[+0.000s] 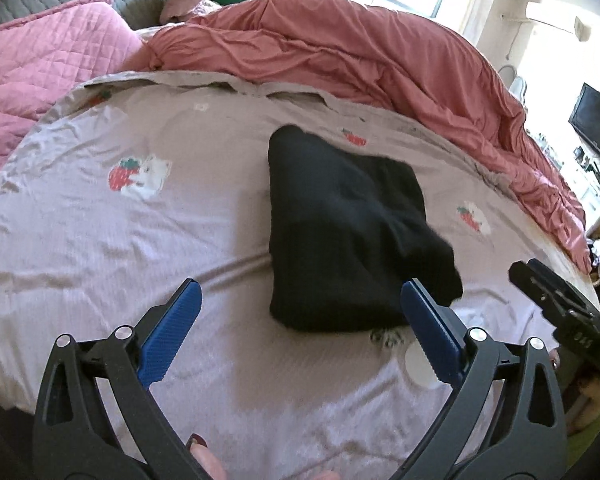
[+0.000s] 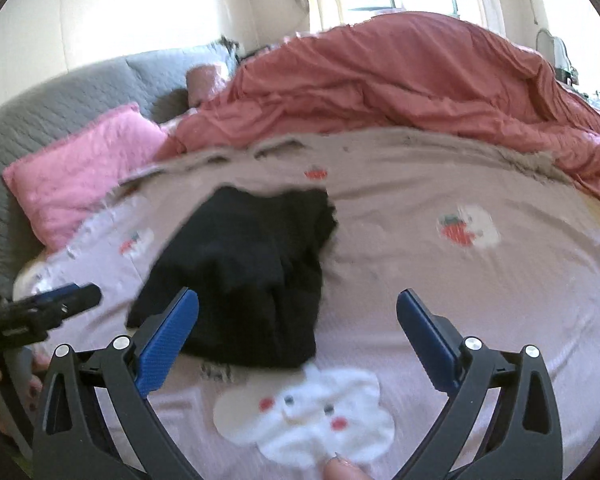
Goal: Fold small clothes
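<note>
The black garment [image 1: 340, 232] lies folded into a compact, roughly square bundle on the lilac strawberry-print bedsheet [image 1: 140, 248], near the middle of the bed, and that fold looks about finished to me. One near corner flops out to the right, so a tidy-up may be left. It's dark, soft, thick-looking. Left gripper [image 1: 300, 320] spread wide, holding nothing; right gripper [image 2: 298, 320] just as wide, empty too. Beyond, a rumpled coral duvet [image 1: 360, 52] fills the far side.
</note>
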The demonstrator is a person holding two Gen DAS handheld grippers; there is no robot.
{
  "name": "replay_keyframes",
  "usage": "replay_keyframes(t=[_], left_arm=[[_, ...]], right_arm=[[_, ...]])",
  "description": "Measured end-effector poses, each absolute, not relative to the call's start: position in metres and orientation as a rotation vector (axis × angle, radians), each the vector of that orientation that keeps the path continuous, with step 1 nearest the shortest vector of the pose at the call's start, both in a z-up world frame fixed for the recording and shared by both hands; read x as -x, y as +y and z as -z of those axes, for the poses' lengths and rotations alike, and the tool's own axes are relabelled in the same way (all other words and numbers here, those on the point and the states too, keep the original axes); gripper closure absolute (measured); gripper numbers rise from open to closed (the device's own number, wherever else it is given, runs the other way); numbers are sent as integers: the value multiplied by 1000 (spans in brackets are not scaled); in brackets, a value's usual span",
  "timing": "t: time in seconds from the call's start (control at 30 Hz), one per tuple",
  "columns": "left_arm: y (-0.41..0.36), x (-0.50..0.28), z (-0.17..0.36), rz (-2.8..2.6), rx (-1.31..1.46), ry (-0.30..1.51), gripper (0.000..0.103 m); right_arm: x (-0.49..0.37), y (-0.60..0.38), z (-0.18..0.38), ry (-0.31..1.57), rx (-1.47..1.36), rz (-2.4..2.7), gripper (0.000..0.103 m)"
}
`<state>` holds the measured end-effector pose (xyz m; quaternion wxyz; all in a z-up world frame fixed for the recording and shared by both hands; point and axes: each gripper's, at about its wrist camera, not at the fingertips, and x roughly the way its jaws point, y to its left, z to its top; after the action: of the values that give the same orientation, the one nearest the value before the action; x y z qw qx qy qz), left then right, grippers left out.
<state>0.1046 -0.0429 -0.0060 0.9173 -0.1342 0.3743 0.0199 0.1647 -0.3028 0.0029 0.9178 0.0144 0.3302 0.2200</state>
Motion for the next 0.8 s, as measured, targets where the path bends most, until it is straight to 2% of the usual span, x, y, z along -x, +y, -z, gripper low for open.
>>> replay_keyframes(t=[0.27, 0.8], left_arm=[[-42, -95, 22, -52, 289, 816, 10], [-42, -90, 22, -73, 277, 824, 10]], right_arm=[[-154, -293, 26, 778, -3, -440, 5], [-154, -288, 22, 773, 2, -440, 5]])
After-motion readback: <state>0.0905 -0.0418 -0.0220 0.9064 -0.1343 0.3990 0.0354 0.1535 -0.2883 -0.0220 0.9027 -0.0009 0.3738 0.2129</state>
